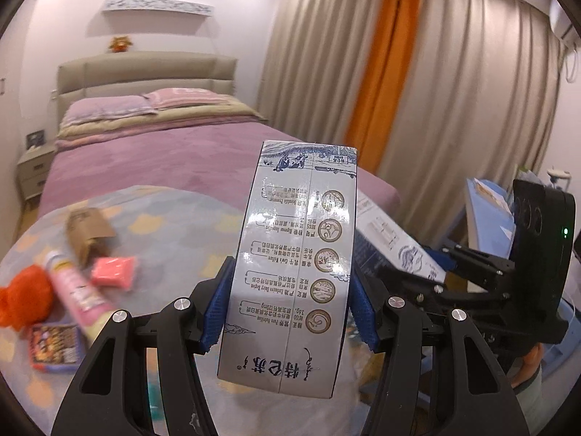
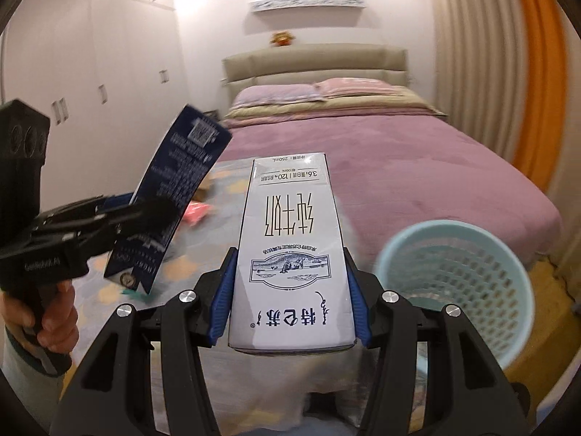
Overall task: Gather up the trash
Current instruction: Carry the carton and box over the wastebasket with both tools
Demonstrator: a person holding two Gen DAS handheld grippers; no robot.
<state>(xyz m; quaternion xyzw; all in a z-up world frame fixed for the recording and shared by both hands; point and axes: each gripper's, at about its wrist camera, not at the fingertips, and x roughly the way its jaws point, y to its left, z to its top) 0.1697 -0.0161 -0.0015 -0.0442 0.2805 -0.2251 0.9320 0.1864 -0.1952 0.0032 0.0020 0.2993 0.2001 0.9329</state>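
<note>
Left hand-held gripper (image 1: 287, 309) half-open, clamping a white printed milk carton (image 1: 294, 265); right hand-held gripper (image 2: 290, 305) clamping another white milk carton (image 2: 290, 254), both tilted downward.

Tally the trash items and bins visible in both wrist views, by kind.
Milk cartons: 2
Brown paper carton: 1
Pink bottle: 1
Pink packet: 1
Orange bag: 1
Snack packet: 1
Blue basket: 1
Total: 8
</note>
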